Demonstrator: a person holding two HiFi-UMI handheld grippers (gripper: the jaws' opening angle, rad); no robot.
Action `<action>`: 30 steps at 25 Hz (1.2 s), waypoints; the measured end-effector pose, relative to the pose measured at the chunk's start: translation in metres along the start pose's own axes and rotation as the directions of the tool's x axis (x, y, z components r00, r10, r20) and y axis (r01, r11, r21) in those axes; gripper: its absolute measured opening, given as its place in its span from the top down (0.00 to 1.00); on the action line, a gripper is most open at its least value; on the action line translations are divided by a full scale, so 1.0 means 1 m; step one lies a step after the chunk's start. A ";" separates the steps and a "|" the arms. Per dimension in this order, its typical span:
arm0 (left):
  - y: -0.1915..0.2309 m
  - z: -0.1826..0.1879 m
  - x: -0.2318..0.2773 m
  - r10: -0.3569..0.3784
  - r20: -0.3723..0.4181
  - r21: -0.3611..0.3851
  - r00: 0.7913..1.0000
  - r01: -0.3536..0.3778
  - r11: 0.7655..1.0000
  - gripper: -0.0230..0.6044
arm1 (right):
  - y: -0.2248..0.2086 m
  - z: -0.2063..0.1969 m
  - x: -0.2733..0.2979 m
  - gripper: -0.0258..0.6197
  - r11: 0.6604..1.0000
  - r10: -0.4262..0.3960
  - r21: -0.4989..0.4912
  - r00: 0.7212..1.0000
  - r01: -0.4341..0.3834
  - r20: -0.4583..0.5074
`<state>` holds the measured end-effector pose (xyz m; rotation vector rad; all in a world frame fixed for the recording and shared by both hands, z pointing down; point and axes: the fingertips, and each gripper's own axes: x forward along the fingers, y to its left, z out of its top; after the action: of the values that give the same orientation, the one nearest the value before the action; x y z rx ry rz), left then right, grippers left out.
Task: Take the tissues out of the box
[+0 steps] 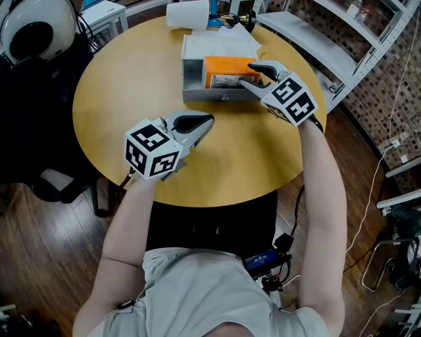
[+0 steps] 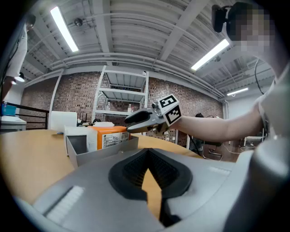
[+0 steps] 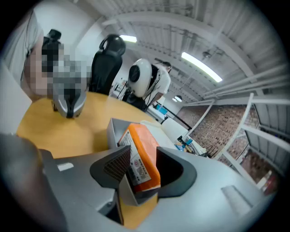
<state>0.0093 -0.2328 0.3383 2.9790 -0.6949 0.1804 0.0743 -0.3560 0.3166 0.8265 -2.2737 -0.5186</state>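
Observation:
An orange tissue pack [image 1: 227, 66] with a white label lies in a grey open box [image 1: 210, 95] at the far side of the round wooden table [image 1: 125, 85]. My right gripper [image 1: 247, 74] reaches over the box's right end. Its jaws straddle the pack's end, and the pads press on the pack [image 3: 144, 147] in the right gripper view. The box's corner [image 3: 115, 129] sits just under the jaws. My left gripper [image 1: 209, 120] rests shut and empty over the table, nearer me and left of the box. The left gripper view shows the box [image 2: 99, 152], the pack [image 2: 108, 136] and the right gripper [image 2: 131, 121].
White paper sheets [image 1: 220, 45] lie behind the box, with a white roll [image 1: 187, 14] beyond them. A white shelf unit [image 1: 316, 39] stands to the right of the table. A white helmet-like device [image 1: 36, 26] sits at the upper left. Cables run over the floor at right.

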 end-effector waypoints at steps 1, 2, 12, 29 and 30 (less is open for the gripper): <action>0.000 0.001 0.000 -0.001 0.000 0.001 1.000 0.001 1.000 0.96 | 0.000 -0.005 0.007 0.67 0.998 0.009 -0.059 0.998 -0.012 -0.057; 0.000 0.001 0.001 -0.002 0.000 0.002 1.000 0.002 1.000 0.96 | -0.001 -0.009 0.013 0.64 0.993 0.014 -0.114 0.994 -0.027 -0.110; 0.000 0.001 -0.001 -0.002 0.001 0.003 1.000 0.002 1.000 0.96 | -0.012 -0.023 0.039 0.47 0.905 0.028 -0.382 0.923 -0.186 -0.384; 0.000 -0.001 0.002 -0.004 -0.002 0.002 1.000 0.004 1.000 0.96 | -0.005 -0.028 0.039 0.65 0.884 0.005 -0.425 0.913 -0.194 -0.407; 0.000 0.000 0.001 -0.004 -0.001 0.003 1.000 0.004 1.000 0.96 | -0.008 -0.021 0.033 0.65 0.880 -0.019 -0.445 0.923 -0.167 -0.384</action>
<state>0.0105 -0.2337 0.3385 2.9825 -0.6891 0.1825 0.0729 -0.3870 0.3411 0.5290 -1.7111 -0.7653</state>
